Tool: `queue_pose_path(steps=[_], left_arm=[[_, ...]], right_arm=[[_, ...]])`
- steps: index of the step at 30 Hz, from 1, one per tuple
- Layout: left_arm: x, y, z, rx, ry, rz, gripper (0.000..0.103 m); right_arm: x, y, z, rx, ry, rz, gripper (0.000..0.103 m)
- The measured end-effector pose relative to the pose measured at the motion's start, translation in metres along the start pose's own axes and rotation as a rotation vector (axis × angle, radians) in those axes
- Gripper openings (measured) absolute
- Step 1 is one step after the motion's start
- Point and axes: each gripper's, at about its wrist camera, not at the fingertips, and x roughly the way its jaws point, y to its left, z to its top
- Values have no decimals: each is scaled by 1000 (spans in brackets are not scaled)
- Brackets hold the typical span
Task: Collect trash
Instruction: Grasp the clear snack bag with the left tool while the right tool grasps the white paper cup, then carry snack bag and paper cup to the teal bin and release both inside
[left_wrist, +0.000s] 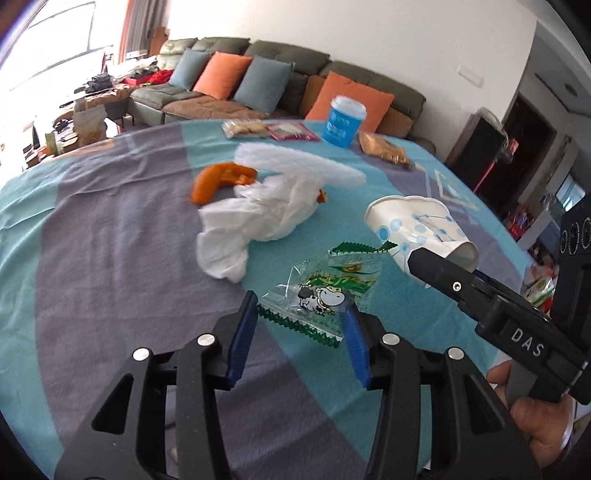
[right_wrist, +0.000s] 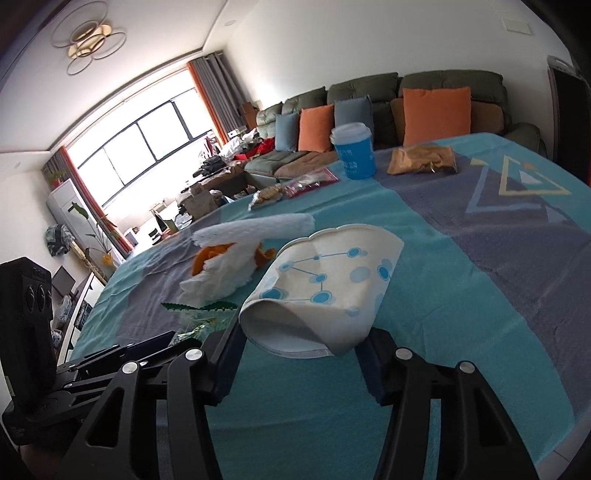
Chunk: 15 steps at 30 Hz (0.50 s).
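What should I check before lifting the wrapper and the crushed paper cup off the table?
1. Left tongs shut on the clear snack wrapper: ok, both blue pads pinch its edges.
2. Right tongs shut on the crushed paper cup: ok, held at its base end.
3. Cup empty: cannot tell.
4. Wrapper free of the white tissue: ok, they lie apart.
5. Trash left on the tablecloth: not ok, orange peel and tissue remain.
6. Bin in view: not ok, none visible.

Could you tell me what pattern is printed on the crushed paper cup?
White paper cup with blue dots joined by thin lines, clearest in the right wrist view.
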Motion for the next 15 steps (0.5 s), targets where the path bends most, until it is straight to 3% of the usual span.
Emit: queue_pose_path(steps=[8,15], left_arm=[[-58,17,-10,-66,-117,18,45],[-122,43,-24,-130,-234,78,45]], right_arm=[[-24,38,4,-107,-65,58,53],[-35,73,0,-176,-81,122,53]])
